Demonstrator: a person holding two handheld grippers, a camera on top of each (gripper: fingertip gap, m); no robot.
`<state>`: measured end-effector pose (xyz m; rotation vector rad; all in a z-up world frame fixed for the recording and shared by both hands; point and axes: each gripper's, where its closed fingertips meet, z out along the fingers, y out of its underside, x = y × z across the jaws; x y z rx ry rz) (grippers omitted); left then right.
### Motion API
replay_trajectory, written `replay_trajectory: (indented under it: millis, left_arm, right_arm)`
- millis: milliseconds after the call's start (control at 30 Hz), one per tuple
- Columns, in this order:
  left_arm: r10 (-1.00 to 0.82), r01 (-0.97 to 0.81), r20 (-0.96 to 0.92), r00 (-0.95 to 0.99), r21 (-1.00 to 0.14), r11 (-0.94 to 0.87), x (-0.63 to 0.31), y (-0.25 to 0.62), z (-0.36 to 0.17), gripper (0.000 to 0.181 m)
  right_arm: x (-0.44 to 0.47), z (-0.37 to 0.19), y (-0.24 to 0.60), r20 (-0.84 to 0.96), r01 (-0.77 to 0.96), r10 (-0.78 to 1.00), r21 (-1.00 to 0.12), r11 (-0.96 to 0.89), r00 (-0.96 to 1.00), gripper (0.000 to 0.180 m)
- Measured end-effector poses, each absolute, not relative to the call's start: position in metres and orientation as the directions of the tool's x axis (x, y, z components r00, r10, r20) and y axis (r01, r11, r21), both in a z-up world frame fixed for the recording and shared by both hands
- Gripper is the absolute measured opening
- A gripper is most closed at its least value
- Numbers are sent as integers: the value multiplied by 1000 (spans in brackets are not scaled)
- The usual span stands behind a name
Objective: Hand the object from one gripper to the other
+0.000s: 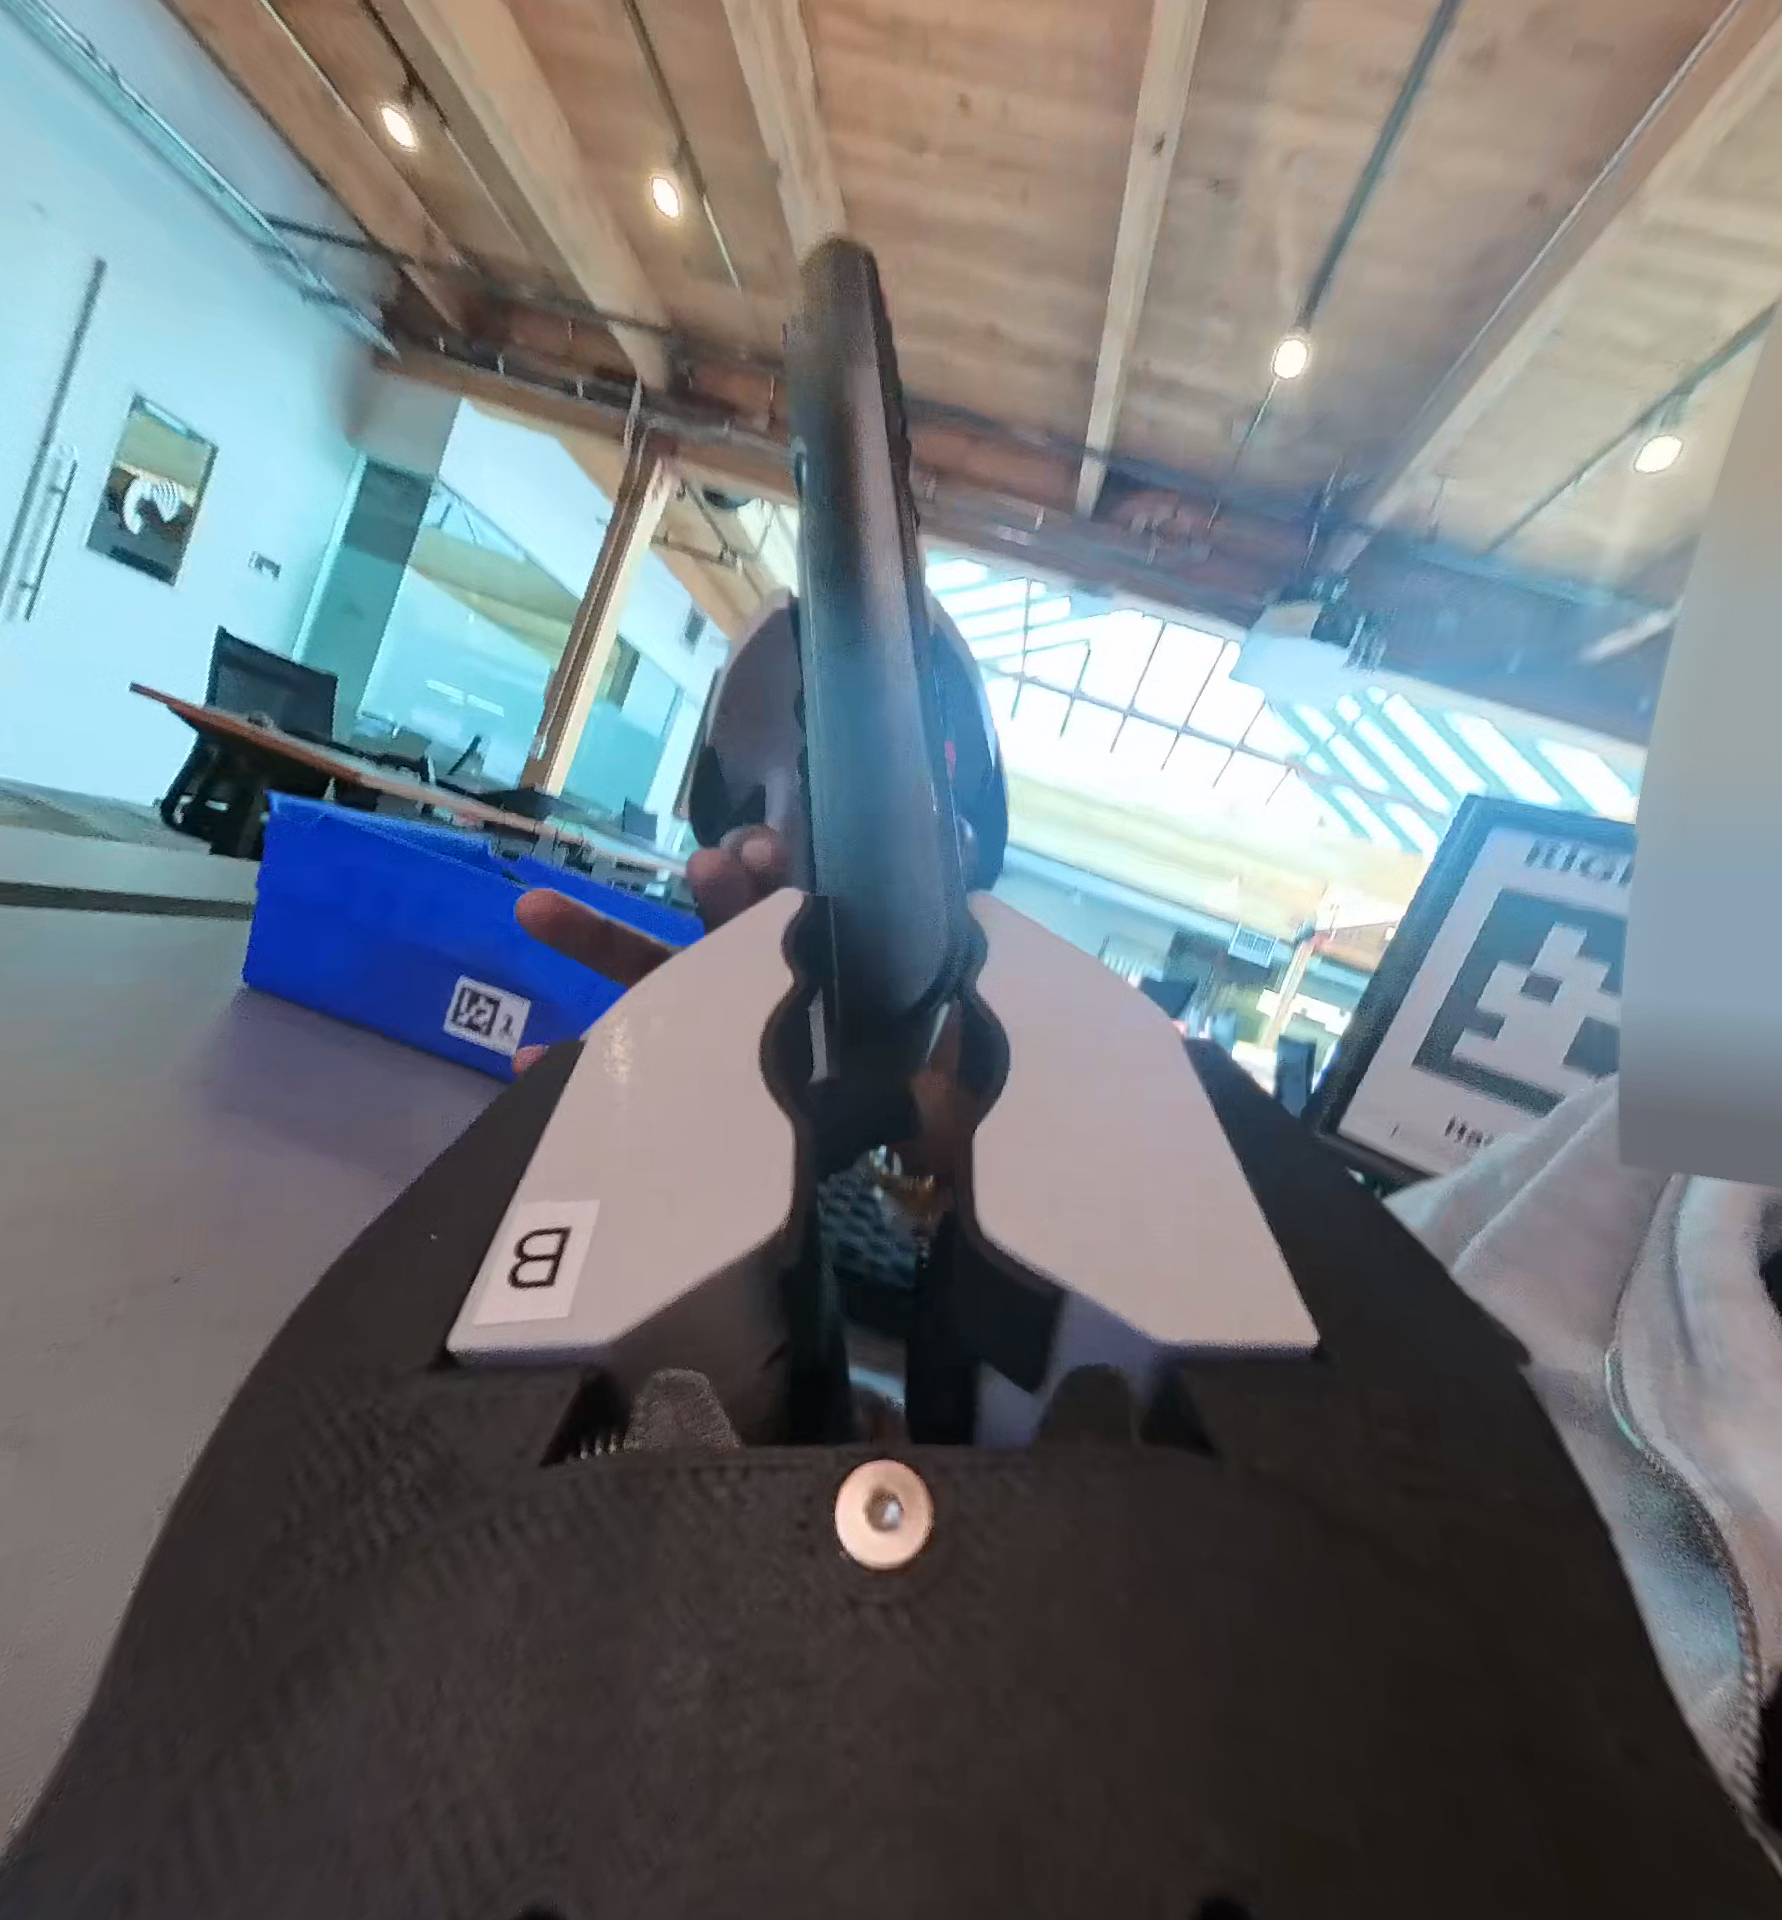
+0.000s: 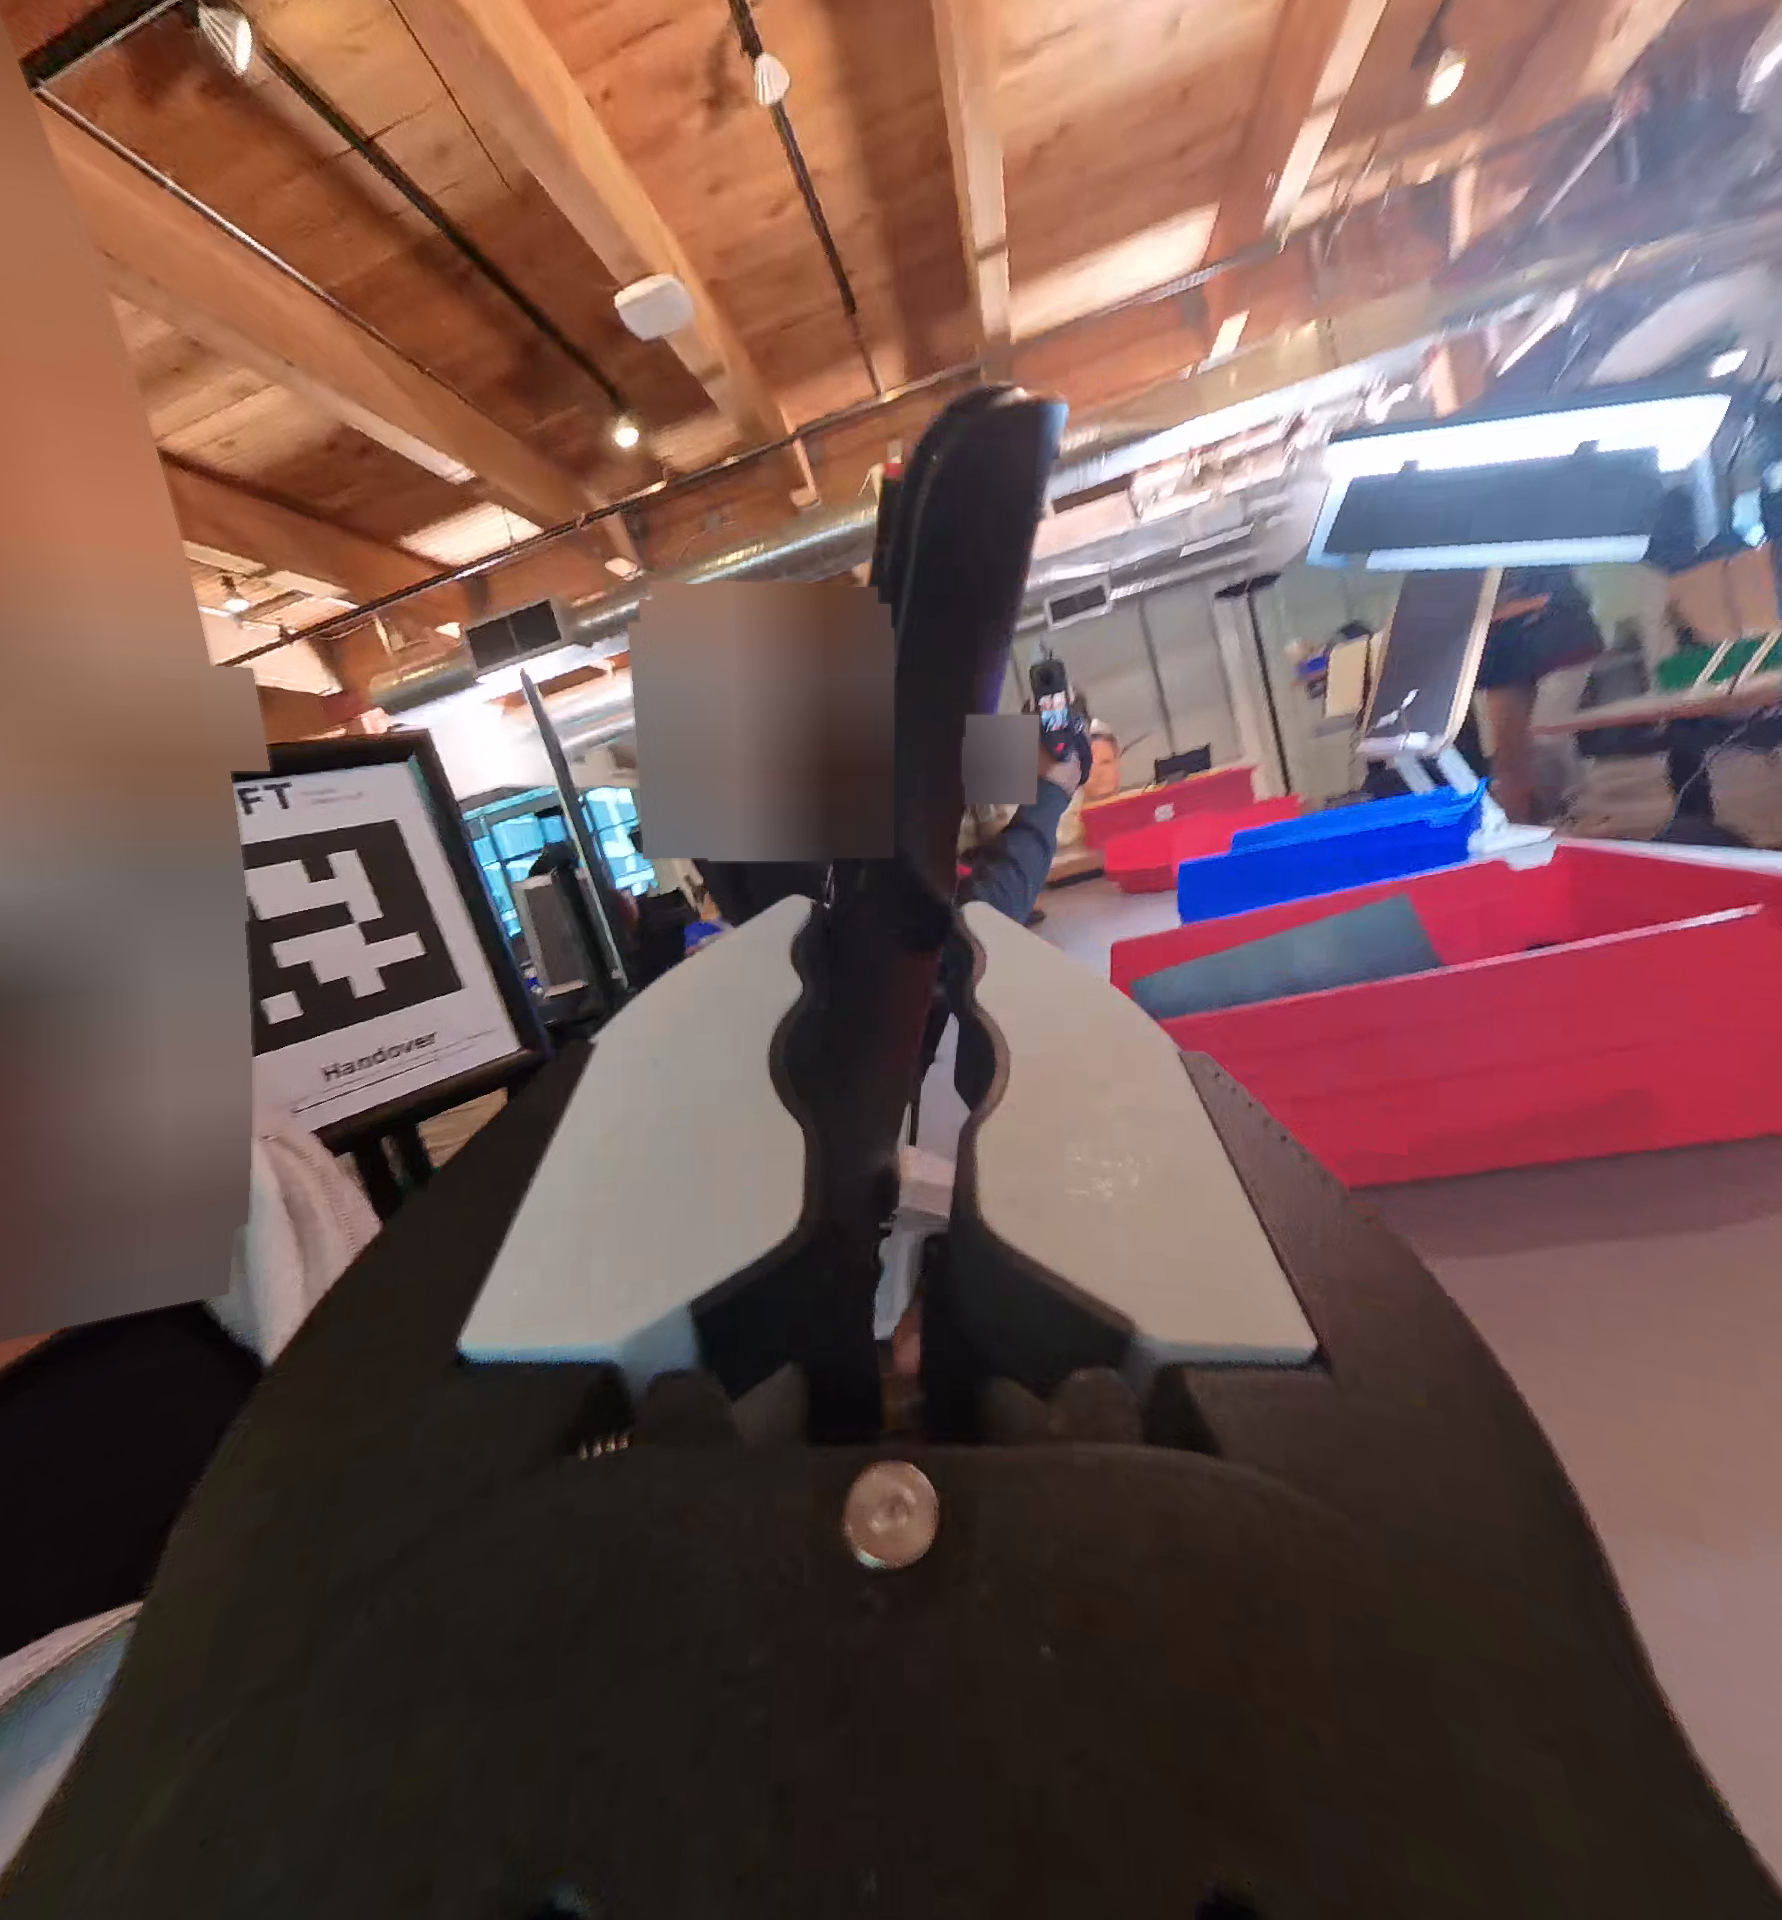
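Note:
In the left wrist view, a long black object [image 1: 856, 623] seen edge-on stands up from between my left gripper's [image 1: 882, 935] grey fingers, which are shut on its lower end. In the right wrist view, a curved black object [image 2: 960, 644] with a small red part near its top rises from my right gripper [image 2: 882, 925], whose jaws are shut on it. I cannot tell whether both views show the same object. A person's hand [image 1: 596, 940] and a rounded black-and-white device [image 1: 752, 717] sit just behind the object in the left wrist view.
A blue bin [image 1: 388, 935] stands on the grey table [image 1: 87, 1143] to the left. A framed marker sign [image 1: 1489, 987] stands at the right and also shows in the right wrist view [image 2: 367, 935]. A red bin [image 2: 1489, 1018] holds a dark flat sheet; blue bins [image 2: 1323, 852] stand behind it. Across from one pair of fingers to the other is roughly 6 cm.

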<state>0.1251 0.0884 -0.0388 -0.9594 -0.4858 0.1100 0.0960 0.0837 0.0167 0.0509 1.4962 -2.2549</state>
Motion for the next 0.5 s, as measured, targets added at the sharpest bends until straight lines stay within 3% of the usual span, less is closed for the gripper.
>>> replay_trajectory:
  millis: [100, 200, 367, 500]
  left_arm:
    - [268, 163, 342, 901, -837, 522, 129, 87, -37, 43]
    - [302, 171, 325, 896, -882, 440, 129, 87, -43, 24]
    - [317, 116, 316, 895, -848, 517, 128, 87, -40, 23]
    - [315, 122, 340, 886, -827, 549, 121, 92, -40, 23]
  right_arm:
    - [97, 11, 85, -265, 360, -336, -896, -260, -904, 22]
    - [108, 7, 80, -240, 326, -359, -924, -201, -902, 22]
    - [110, 11, 75, -237, 345, -359, -898, -275, -903, 30]
    - [121, -4, 67, -276, 360, -404, -921, -148, -872, 40]
